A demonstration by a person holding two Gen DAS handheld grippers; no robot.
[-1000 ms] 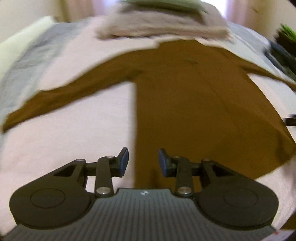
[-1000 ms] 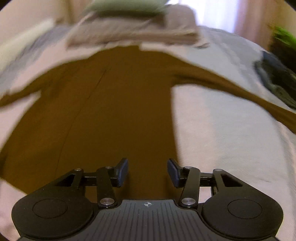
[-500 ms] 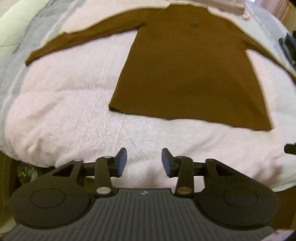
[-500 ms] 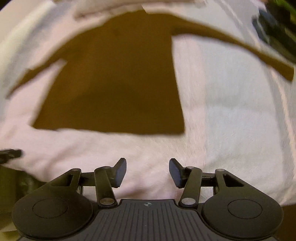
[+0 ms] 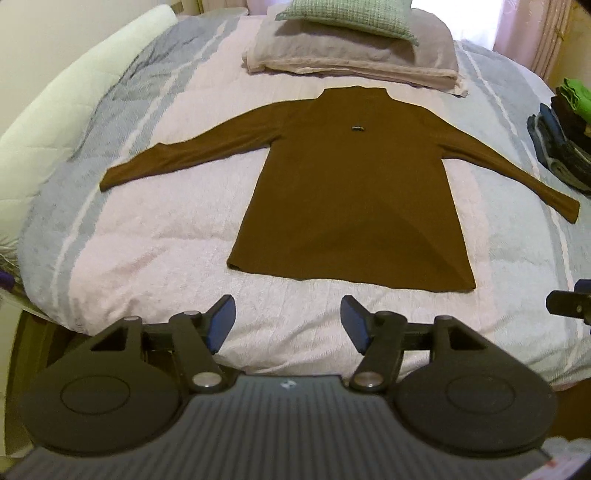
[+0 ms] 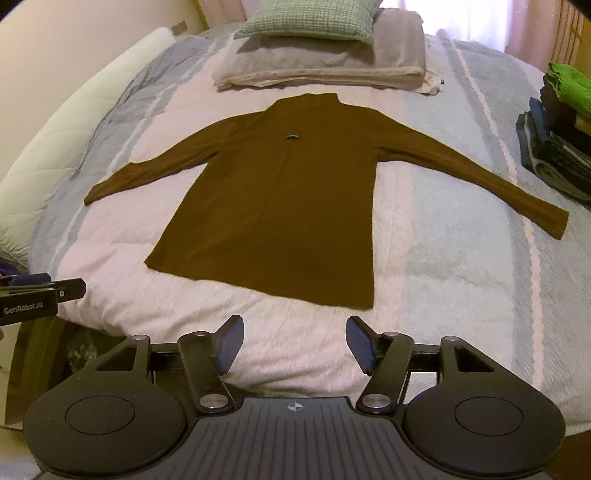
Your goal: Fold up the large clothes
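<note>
A brown long-sleeved garment (image 5: 351, 192) (image 6: 280, 214) lies flat on the bed, collar toward the pillows and both sleeves spread out to the sides. Its hem is the nearest edge. My left gripper (image 5: 288, 323) hangs open over the bed's near edge, short of the hem's left part, with nothing between its fingers. My right gripper (image 6: 294, 341) is open too, just short of the hem's right corner. Each gripper shows at the edge of the other's view: the right gripper (image 5: 570, 301) and the left gripper (image 6: 40, 291).
The bed (image 5: 155, 258) has a pink and grey-blue striped cover. Folded blankets (image 5: 351, 55) and a green checked cushion (image 5: 347, 14) lie at the head. A stack of folded clothes (image 6: 557, 136) sits at the right edge. A white padded surface (image 5: 74, 99) runs along the left.
Both grippers have pulled back from over the garment's body to beyond its hem at the bed's near edge, and they stand wider open. The whole garment is now in view, lying flat.
</note>
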